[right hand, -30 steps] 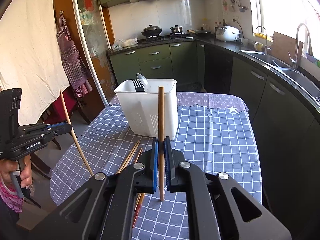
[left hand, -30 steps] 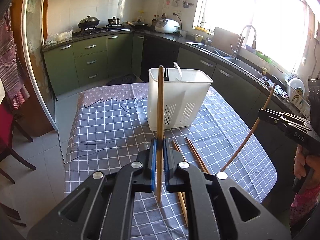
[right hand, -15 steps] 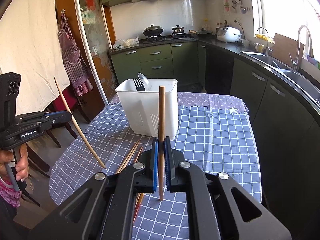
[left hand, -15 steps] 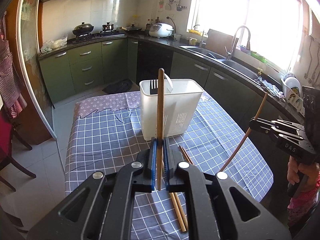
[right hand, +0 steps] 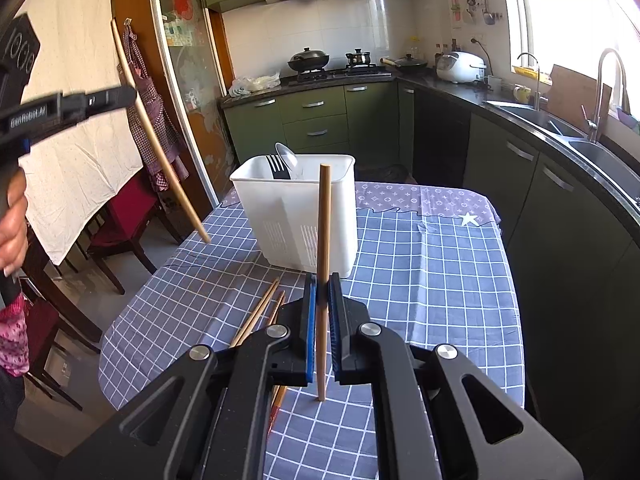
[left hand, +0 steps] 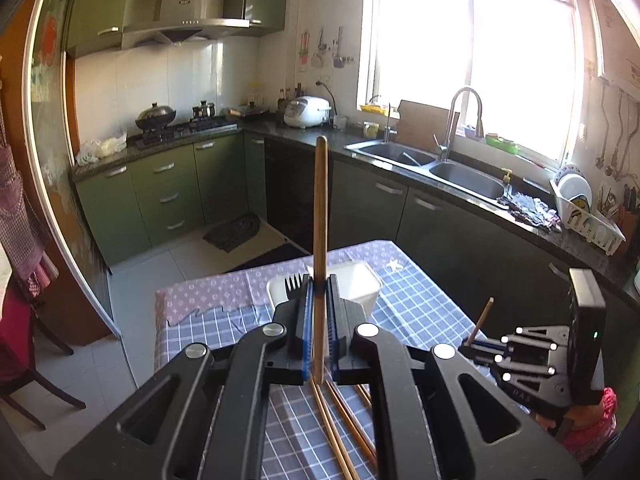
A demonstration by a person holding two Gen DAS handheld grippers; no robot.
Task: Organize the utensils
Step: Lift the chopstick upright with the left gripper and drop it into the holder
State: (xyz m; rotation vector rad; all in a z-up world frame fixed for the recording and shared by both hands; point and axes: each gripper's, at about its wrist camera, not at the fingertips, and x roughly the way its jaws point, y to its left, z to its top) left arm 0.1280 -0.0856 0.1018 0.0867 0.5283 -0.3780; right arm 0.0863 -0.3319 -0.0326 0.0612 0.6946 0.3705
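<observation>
My left gripper [left hand: 318, 292] is shut on a wooden chopstick [left hand: 320, 208] that stands upright between its blue pads. In the right wrist view the left gripper [right hand: 128, 94] hangs high at the upper left, its chopstick [right hand: 160, 144] slanting down above the table's left edge. My right gripper [right hand: 322, 292] is shut on a second upright chopstick [right hand: 323, 220], low over the table. The white utensil caddy [right hand: 296, 216] stands just beyond it, with a black fork [right hand: 276, 166] and a spoon [right hand: 286, 156] inside. Several loose chopsticks [right hand: 260, 308] lie on the checked cloth in front of the caddy.
The table with its blue checked cloth [right hand: 420, 280] is bordered by dark red chairs [right hand: 124, 216] on the left and green cabinets with a sink [left hand: 460, 176] on the right. A person's hand [right hand: 12, 232] holds the left gripper's handle.
The left gripper has risen well above the table with its chopstick, so the caddy now sits low behind its fingers. The right gripper has stayed still.
</observation>
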